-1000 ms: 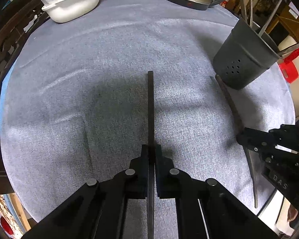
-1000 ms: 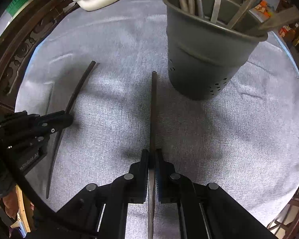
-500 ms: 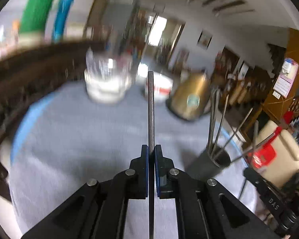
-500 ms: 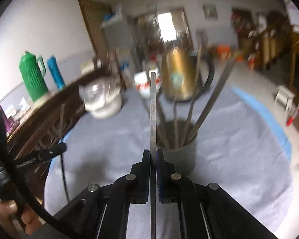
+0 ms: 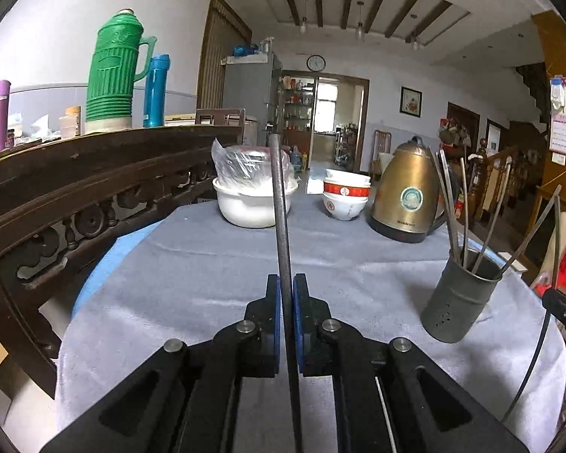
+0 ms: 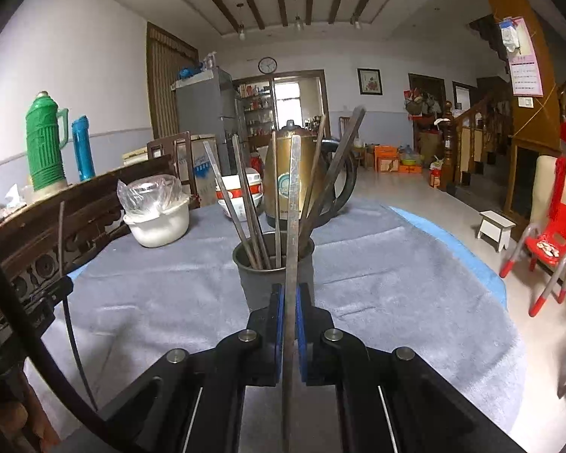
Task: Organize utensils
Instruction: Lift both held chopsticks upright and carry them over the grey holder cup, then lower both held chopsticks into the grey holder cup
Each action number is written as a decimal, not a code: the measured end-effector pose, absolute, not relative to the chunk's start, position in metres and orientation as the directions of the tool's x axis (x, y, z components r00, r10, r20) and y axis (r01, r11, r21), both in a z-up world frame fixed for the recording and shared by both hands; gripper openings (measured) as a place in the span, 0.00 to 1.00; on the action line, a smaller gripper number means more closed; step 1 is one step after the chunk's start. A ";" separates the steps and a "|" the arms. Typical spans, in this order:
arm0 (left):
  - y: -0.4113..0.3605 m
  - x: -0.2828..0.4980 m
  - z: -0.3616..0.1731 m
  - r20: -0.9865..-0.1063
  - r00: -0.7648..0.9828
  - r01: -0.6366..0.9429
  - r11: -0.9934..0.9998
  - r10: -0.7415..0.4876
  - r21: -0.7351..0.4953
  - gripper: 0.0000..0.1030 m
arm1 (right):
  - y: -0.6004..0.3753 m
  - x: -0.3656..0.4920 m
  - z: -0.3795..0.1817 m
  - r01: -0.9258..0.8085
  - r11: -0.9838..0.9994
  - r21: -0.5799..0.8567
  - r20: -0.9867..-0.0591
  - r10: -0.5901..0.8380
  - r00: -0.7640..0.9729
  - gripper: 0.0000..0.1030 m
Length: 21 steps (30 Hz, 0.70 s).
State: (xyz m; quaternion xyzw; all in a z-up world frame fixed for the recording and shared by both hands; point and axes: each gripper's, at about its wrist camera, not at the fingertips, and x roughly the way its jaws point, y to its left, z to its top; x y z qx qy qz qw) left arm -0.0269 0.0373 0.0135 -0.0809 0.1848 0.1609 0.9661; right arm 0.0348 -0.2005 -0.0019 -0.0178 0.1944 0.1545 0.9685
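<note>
My left gripper (image 5: 286, 283) is shut on a dark chopstick (image 5: 279, 204) that points forward and up, lifted above the grey tablecloth. My right gripper (image 6: 291, 294) is shut on another chopstick (image 6: 293, 204), also raised, lined up with the grey utensil holder (image 6: 260, 287) just ahead. The holder also shows at the right in the left wrist view (image 5: 456, 302), with several metal chopsticks standing in it. The left gripper appears at the left edge of the right wrist view (image 6: 62, 290), the right gripper at the right edge of the left wrist view (image 5: 562, 309).
At the back of the round table (image 5: 192, 287) stand a white pot with a plastic bag (image 5: 251, 204), stacked bowls (image 5: 345, 198) and a gold kettle (image 5: 409, 204). A carved wooden chair back (image 5: 79, 185) runs along the left. A red child's chair (image 6: 547, 241) stands on the floor.
Both grippers have lifted their chopsticks off the cloth and tilted up from looking down at the table to looking level across the room.
</note>
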 end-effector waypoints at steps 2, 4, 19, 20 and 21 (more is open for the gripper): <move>0.040 -0.036 0.017 -0.380 0.883 -0.335 0.937 0.276 -0.098 0.07 | -0.203 0.027 0.001 -0.309 0.951 0.016 -0.372 0.292 0.881 0.07; 0.040 -0.044 0.017 -0.376 0.887 -0.327 0.939 0.268 -0.104 0.08 | -0.210 0.017 0.004 -0.313 0.950 0.014 -0.363 0.297 0.883 0.07; 0.033 -0.074 0.040 -0.380 0.911 -0.238 0.958 0.163 -0.158 0.06 | -0.242 -0.007 0.018 -0.333 0.938 0.095 -0.382 0.343 0.858 0.07; 0.034 -0.070 0.045 -0.376 0.914 -0.234 0.956 0.155 -0.176 0.06 | -0.244 -0.004 0.021 -0.331 0.937 0.110 -0.378 0.347 0.858 0.07; 0.034 -0.068 0.049 -0.372 0.916 -0.233 0.954 0.149 -0.191 0.06 | -0.247 -0.001 0.026 -0.327 0.937 0.127 -0.365 0.350 0.862 0.07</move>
